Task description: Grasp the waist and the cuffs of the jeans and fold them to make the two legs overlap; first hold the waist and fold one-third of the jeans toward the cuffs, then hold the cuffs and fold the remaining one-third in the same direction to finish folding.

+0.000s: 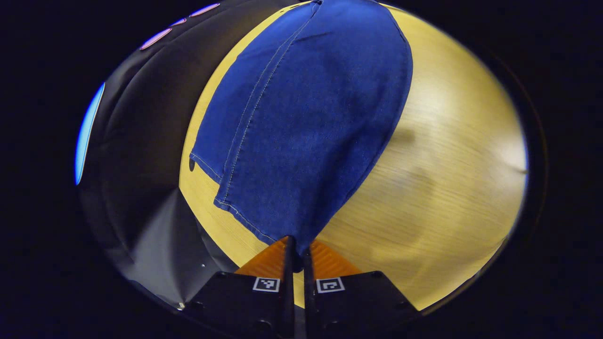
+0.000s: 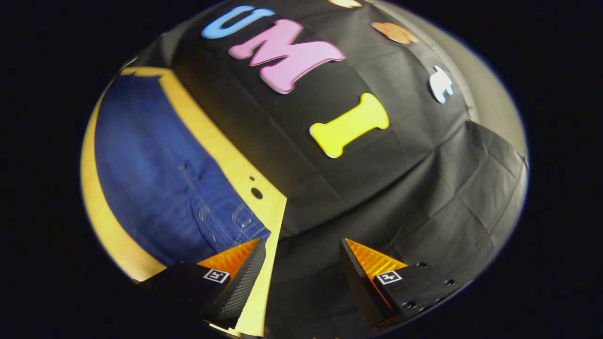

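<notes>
With the left gripper (image 1: pixel 297 252) jaws pinched on the jeans (image 1: pixel 306 127) cuffs at 6 o'clock and the right gripper (image 2: pixel 301 263) wide open and empty, the denim may slip free.

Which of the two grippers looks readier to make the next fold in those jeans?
The left gripper. Its fingers look closed on the near edge of the jeans. The right gripper is open, holding nothing, beside the table edge.

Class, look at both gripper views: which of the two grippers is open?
The right gripper: its fingers stand wide apart beside the jeans. The left gripper is pinched shut on denim.
</notes>
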Motion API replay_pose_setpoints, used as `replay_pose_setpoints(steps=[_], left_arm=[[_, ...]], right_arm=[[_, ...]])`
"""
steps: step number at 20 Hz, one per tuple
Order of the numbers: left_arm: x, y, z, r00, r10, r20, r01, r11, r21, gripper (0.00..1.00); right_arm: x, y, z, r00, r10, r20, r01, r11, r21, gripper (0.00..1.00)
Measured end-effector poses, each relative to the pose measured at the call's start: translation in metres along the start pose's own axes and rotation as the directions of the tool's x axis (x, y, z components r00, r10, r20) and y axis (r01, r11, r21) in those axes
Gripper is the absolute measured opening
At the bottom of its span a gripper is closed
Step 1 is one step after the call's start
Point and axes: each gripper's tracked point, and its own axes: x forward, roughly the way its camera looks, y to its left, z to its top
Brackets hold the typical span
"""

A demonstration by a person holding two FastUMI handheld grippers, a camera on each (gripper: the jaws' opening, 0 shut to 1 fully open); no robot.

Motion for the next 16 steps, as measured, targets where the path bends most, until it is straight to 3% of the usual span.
replay_pose_setpoints(steps=[2, 3, 5, 7, 10, 11, 13, 16], left_arm=[[0.000, 0.000, 0.000, 1.000, -0.005, -0.002, 0.005, 1.000, 0.006, 0.07], [-0.001, 0.000, 0.000, 1.000, -0.009, -0.009, 0.009, 1.000, 0.007, 0.06], [0.000, -0.001, 0.001, 1.000, -0.021, -0.012, 0.021, 1.000, 0.010, 0.10], [0.001, -0.001, 0.001, 1.000, -0.022, -0.018, 0.023, 0.999, 0.024, 0.06], [0.000, -0.001, 0.002, 1.000, -0.014, -0.026, 0.014, 0.999, 0.033, 0.06], [0.000, -0.001, 0.002, 0.999, -0.012, -0.029, 0.013, 0.999, 0.033, 0.06], [0.000, -0.001, 0.002, 0.999, -0.013, -0.032, 0.014, 0.999, 0.033, 0.06], [0.000, -0.002, 0.005, 0.999, -0.016, -0.033, 0.017, 0.999, 0.037, 0.06]], right_arm=[[0.000, 0.026, -0.032, 0.991, 0.133, -0.033, -0.137, 0.976, -0.168, 0.96], [-0.005, 0.039, -0.047, 0.979, 0.197, -0.054, -0.204, 0.949, -0.239, 0.96], [-0.009, 0.070, -0.075, 0.944, 0.315, -0.099, -0.329, 0.875, -0.355, 0.96], [-0.010, 0.103, -0.093, 0.894, 0.422, -0.150, -0.441, 0.774, -0.454, 0.96], [0.002, 0.136, -0.120, 0.860, 0.464, -0.214, -0.495, 0.655, -0.571, 0.96], [0.006, 0.141, -0.128, 0.854, 0.459, -0.246, -0.509, 0.635, -0.582, 0.96], [0.019, 0.147, -0.121, 0.861, 0.450, -0.235, -0.493, 0.627, -0.603, 0.96], [0.038, 0.158, -0.113, 0.840, 0.482, -0.248, -0.520, 0.588, -0.620, 0.92]])
